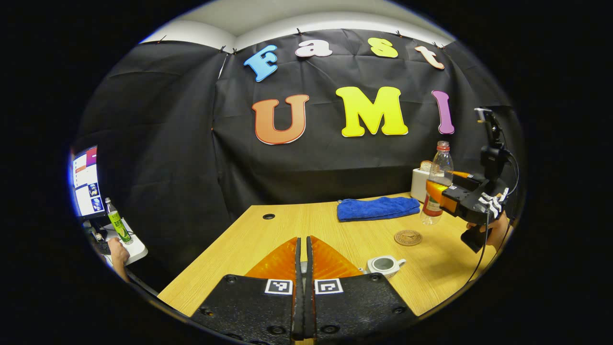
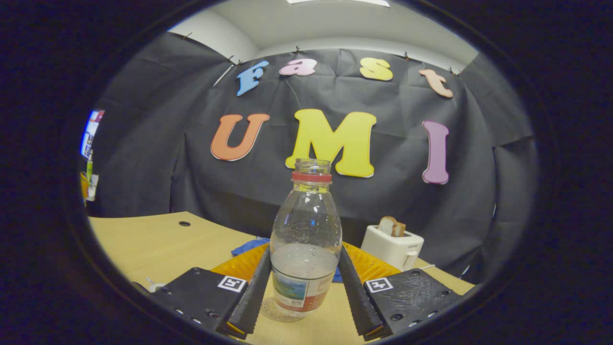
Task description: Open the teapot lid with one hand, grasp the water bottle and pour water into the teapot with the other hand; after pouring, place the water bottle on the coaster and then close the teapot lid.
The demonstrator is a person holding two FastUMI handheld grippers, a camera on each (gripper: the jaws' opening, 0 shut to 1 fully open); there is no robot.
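In the left gripper view, we find the left gripper (image 1: 302,254) low over the light wooden table (image 1: 268,239), jaws together on nothing. The small white open teapot (image 1: 384,265) sits just beside it, the round brown coaster (image 1: 408,237) beyond. In the right gripper view, the right gripper (image 2: 304,282), held level, clamps the clear uncapped plastic water bottle (image 2: 306,239) upright.

I see a light wooden table (image 1: 268,239) with a round cable hole (image 1: 268,216), backed by black cloth (image 1: 167,143) pinned below a pale wall (image 2: 335,24). Off to the left glows a monitor (image 1: 85,181), over what may be a side desk (image 1: 136,247).
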